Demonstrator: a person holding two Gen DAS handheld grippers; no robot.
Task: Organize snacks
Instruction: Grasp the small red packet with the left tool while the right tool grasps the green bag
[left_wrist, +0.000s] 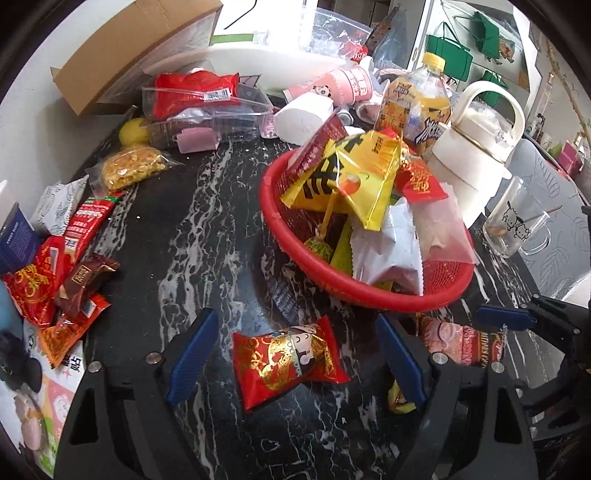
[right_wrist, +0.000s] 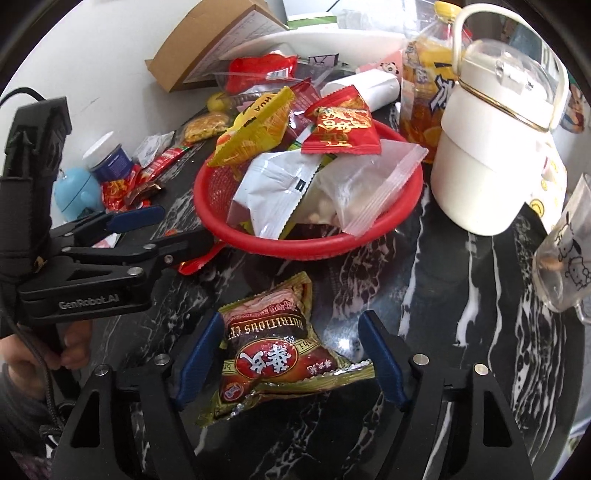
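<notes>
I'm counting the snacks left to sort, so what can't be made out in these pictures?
- Red basket bottom: both views, buried under piled packets.
- Yellow wrapper: left wrist view, mostly behind the left gripper finger.
- Packets at the table's left edge: overlapping, cut by the fisheye rim.

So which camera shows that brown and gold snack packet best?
The right wrist view: the brown and gold snack packet lies whole on the dark table between the right gripper fingers, its printing readable. The left wrist view catches only part of the packet, behind the left gripper finger.
</notes>
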